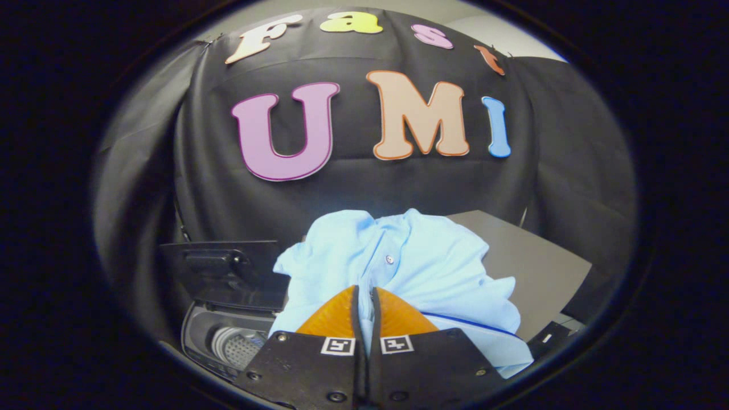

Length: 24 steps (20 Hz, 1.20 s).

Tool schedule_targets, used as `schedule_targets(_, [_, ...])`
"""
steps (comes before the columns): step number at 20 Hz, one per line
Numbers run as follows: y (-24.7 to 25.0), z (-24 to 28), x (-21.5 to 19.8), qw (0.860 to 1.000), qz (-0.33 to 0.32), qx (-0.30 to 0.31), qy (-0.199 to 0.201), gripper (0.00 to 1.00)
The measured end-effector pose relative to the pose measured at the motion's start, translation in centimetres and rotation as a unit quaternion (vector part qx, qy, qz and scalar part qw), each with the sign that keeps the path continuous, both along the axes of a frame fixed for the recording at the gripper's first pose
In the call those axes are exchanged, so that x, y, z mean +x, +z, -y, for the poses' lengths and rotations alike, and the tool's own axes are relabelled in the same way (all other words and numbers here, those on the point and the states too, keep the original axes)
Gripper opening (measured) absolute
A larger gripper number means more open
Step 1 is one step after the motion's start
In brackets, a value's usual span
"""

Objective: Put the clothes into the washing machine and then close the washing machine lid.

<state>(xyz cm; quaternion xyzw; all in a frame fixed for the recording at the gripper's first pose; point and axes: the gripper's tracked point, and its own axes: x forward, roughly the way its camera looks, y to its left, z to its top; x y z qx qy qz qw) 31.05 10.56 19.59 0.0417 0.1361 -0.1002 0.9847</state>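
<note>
Your tool (364,296) is pinched nearly closed on the light-blue shirt (410,262), held bunched above the grey surface (535,267); carry step in hand, so next swing left over the open washing machine (228,341) drum and release.

We are holding the gripper (364,296) with its two orange fingers (333,316) pressed nearly together, pinching a fold of the light blue shirt (410,262) that is bunching up just ahead of them and hanging lifted above the grey table (541,267). Below and to the left of the fingers the washing machine (228,341) is standing open, showing its perforated drum (242,347), while its dark lid (225,273) is standing raised behind the opening.
</note>
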Motion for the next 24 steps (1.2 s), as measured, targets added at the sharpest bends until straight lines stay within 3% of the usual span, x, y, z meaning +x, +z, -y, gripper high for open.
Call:
schedule_targets(11, [-1.2,-18.5,3.8,0.989,0.027,0.023,0.144,0.02])
schedule_targets(20, [-12.5,-25.9,4.4,0.977,-0.056,0.089,0.186,0.02])
schedule_targets(24, [-17.2,-26.8,4.6,0.973,-0.107,0.051,0.201,0.03])
